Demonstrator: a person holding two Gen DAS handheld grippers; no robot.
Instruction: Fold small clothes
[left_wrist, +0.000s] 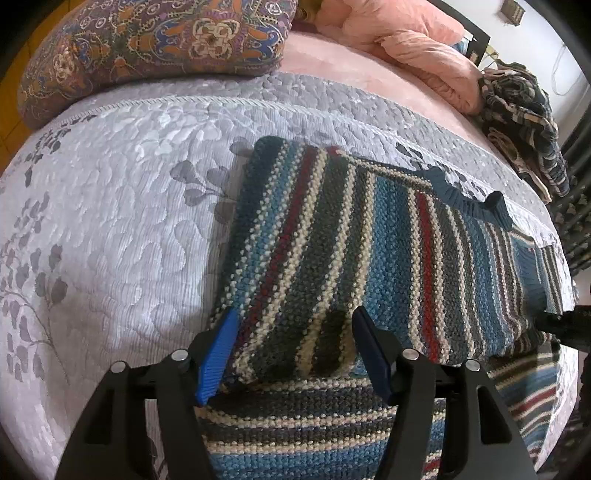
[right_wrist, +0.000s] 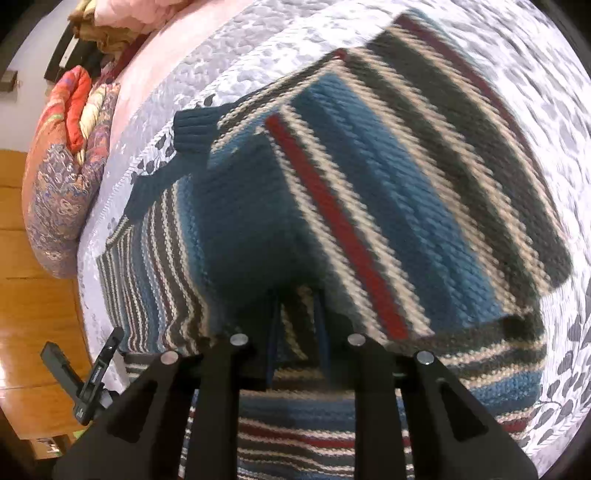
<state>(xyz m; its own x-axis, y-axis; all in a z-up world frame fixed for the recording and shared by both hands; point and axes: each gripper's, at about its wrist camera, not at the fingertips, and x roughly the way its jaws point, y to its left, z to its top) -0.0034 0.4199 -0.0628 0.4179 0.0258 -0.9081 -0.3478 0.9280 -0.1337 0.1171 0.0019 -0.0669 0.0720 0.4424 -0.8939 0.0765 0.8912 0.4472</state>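
A knitted sweater (left_wrist: 369, 236) striped blue, dark grey, cream and red lies folded over on the lilac quilted bedspread (left_wrist: 110, 206). Its dark blue ribbed collar (left_wrist: 461, 192) points to the far side. My left gripper (left_wrist: 295, 317) is open, its blue pads (left_wrist: 218, 354) wide apart around the near folded edge. In the right wrist view the sweater (right_wrist: 369, 177) is blurred and raised as a flap. My right gripper (right_wrist: 297, 314) is shut on a striped fold beneath it, with its fingers in shadow. The collar (right_wrist: 192, 129) shows at upper left.
A paisley pillow (left_wrist: 147, 44) and a pink blanket (left_wrist: 424, 48) lie at the far end of the bed. A heap of dark patterned clothes (left_wrist: 524, 122) sits at the far right edge. Wooden floor (right_wrist: 33, 295) runs beside the bed. Bare quilt stretches to the left.
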